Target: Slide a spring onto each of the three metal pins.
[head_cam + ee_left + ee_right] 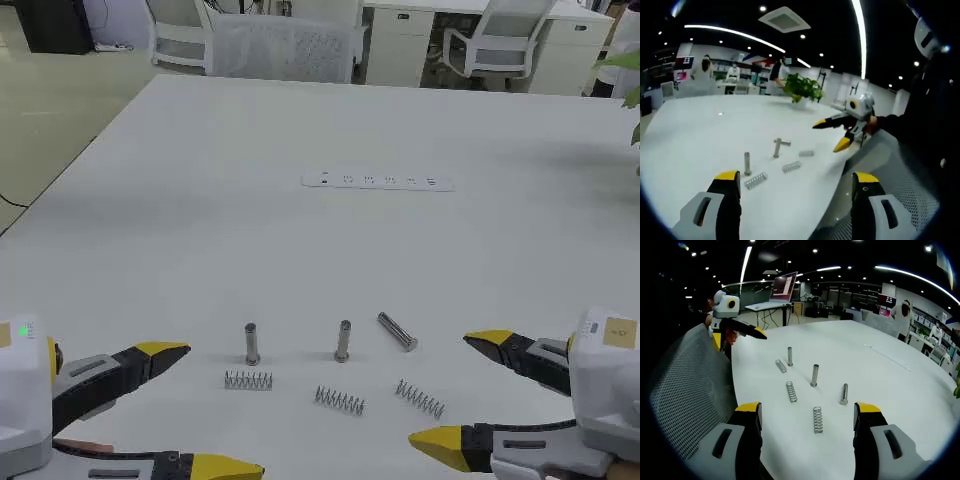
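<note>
**Both tongs gape wide and empty beside three bare pins**

The left gripper (195, 408) sits at the near left of the white table (200, 200). Its yellow-tipped jaws are spread wide with nothing between them. The right gripper (460, 388) is at the near right, its jaws equally far apart and empty.

Between the two grippers, close to the table's front edge, the pins form a loose row. The left pin (251, 343) and the middle pin (343, 341) stand upright, while the right pin (397, 331) lies on its side. All three pins are bare.

The springs lie flat on the table, one just in front of each pin: the left spring (248, 380), the middle spring (339, 400) and the right spring (419, 398). Neither gripper touches a pin or a spring.

A white power strip (377, 181) lies farther back on the table, well apart from the parts. In the left gripper view, the right gripper shows beyond the row of pins, in front of a potted plant (802, 89)
</note>
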Action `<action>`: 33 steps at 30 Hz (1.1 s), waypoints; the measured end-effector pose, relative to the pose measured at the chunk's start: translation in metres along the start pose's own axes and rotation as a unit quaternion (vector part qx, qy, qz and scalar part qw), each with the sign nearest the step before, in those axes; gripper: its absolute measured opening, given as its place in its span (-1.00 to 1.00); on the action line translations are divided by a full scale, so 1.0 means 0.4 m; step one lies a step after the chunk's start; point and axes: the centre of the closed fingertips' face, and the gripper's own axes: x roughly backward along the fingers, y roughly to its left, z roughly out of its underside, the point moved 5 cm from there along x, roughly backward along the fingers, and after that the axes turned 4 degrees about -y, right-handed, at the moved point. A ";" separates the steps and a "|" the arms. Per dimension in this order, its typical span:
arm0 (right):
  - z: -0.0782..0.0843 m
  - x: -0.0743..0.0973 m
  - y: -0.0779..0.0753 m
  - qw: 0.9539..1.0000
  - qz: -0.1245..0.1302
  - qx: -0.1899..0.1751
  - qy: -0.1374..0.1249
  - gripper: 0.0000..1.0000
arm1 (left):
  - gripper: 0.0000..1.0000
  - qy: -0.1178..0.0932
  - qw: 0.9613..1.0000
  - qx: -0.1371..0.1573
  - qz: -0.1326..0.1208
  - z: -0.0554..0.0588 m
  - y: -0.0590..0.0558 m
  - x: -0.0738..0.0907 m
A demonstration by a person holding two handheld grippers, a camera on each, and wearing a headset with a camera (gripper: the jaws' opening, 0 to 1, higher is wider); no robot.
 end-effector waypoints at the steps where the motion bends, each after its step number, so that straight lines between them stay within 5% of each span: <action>1: 0.000 0.000 0.000 1.000 0.000 0.000 0.000 0.46 | 0.74 0.000 1.000 0.000 0.000 0.000 0.000 0.000; 33: 0.007 -0.001 -0.001 1.000 0.001 -0.001 0.008 0.45 | 0.71 0.007 1.000 -0.001 0.003 0.005 -0.002 0.000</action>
